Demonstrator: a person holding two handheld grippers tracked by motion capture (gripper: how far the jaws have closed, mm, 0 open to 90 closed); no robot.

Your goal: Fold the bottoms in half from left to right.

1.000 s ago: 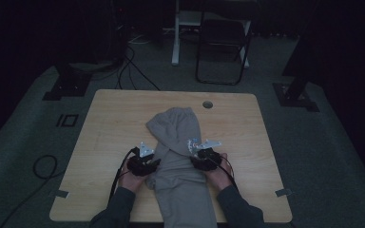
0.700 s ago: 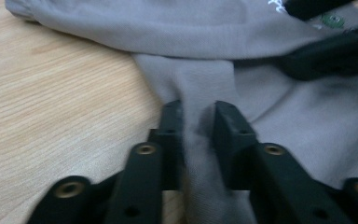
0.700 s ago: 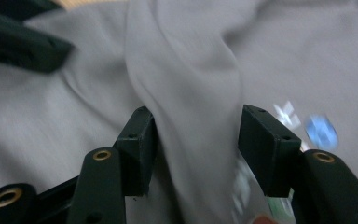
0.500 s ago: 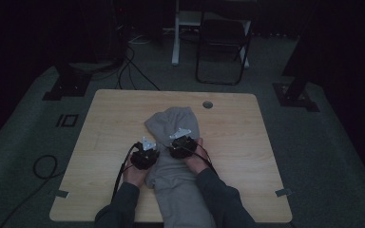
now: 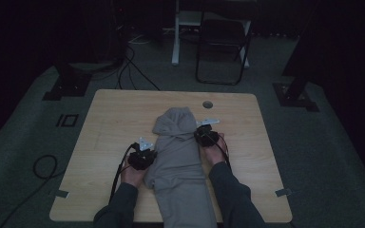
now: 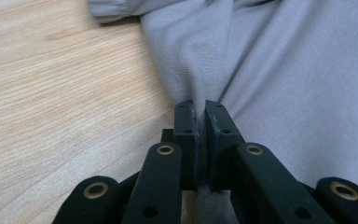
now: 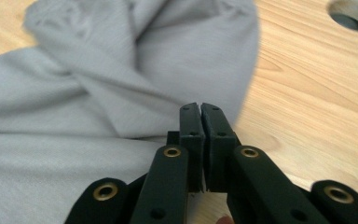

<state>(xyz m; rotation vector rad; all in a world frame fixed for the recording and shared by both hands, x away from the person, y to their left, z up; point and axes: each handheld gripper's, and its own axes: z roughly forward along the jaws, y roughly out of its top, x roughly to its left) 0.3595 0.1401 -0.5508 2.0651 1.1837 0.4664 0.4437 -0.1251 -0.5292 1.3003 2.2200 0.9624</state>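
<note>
pinching a fold of the grey hoodie (image 6: 279,79) in my left claw (image 6: 200,109); my right claw (image 7: 200,112) has just closed at the hood's edge, cloth between its pads unclear. hoodie lies mid-worktop (image 5: 109,118). thin folds could slip when pulled. no readable writing.

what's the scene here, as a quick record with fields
garment: grey hooded top, folded narrow, hood end away from the person
surface: wooden table with a round hole
left gripper: shut on a pinch of the top's left edge
right gripper: jaws together at the top's right edge; cloth between them cannot be told
</note>
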